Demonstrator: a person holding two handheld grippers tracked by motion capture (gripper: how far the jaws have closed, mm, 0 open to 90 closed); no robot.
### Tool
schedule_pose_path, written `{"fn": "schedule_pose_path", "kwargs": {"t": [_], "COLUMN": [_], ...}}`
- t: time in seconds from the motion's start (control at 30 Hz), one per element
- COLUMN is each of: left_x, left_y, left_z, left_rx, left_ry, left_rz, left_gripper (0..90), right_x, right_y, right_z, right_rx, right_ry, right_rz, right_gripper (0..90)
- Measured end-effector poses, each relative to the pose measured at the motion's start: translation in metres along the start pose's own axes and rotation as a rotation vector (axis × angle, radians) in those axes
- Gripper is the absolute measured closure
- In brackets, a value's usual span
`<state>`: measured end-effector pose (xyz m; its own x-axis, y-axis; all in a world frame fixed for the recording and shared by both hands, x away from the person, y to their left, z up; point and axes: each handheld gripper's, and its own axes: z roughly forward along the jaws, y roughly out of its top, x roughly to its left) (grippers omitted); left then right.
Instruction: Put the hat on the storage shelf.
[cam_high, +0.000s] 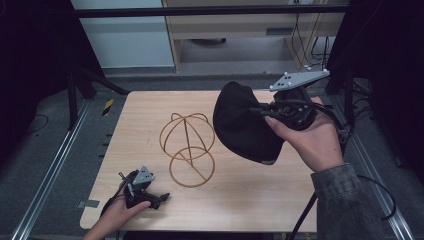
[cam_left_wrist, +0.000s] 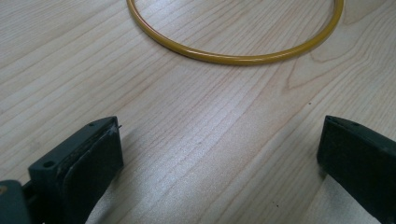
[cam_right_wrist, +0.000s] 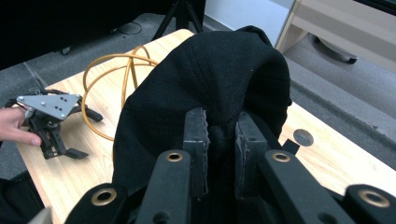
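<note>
Gripping a fold of the black cap (cam_high: 240, 125), the right gripper (cam_high: 272, 111) holds it above the counter (cam_high: 260, 190), off its surface, at about 3 o'clock from the wire stand (cam_high: 188, 149). In the right gripper view its fingers (cam_right_wrist: 195, 140) sit narrow, pinched on a bunched ridge of the cap's cloth, with the cap's dome bulging beyond them. The wire stand, a golden frame of crossing hoops above a round base ring, stands upright near the counter's middle, apart from the cap. The left gripper (cam_high: 150, 197) rests low on the counter at about 7 o'clock from the stand, held by the left hand (cam_high: 116, 215). Its fingers (cam_left_wrist: 88, 163) stand wide with bare wood between them, and the stand's base ring lies just ahead at 12 o'clock.
</note>
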<state>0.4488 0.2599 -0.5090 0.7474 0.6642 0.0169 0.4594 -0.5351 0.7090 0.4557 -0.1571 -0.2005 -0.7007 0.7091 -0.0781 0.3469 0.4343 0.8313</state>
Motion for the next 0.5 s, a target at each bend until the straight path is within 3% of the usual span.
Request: {"fn": "schedule_pose_path", "kwargs": {"t": [0.5], "left_x": [0.0], "left_y": [0.0], "left_z": [0.0], "left_rx": [-0.002], "left_ry": [0.001], "left_rz": [-0.002], "left_gripper": [0.0], "right_x": [0.01], "right_y": [0.019], "right_z": [0.004], "right_rx": [-0.034], "right_ry": [0.043], "right_rz": [-0.007], "right_gripper": [78.2]}}
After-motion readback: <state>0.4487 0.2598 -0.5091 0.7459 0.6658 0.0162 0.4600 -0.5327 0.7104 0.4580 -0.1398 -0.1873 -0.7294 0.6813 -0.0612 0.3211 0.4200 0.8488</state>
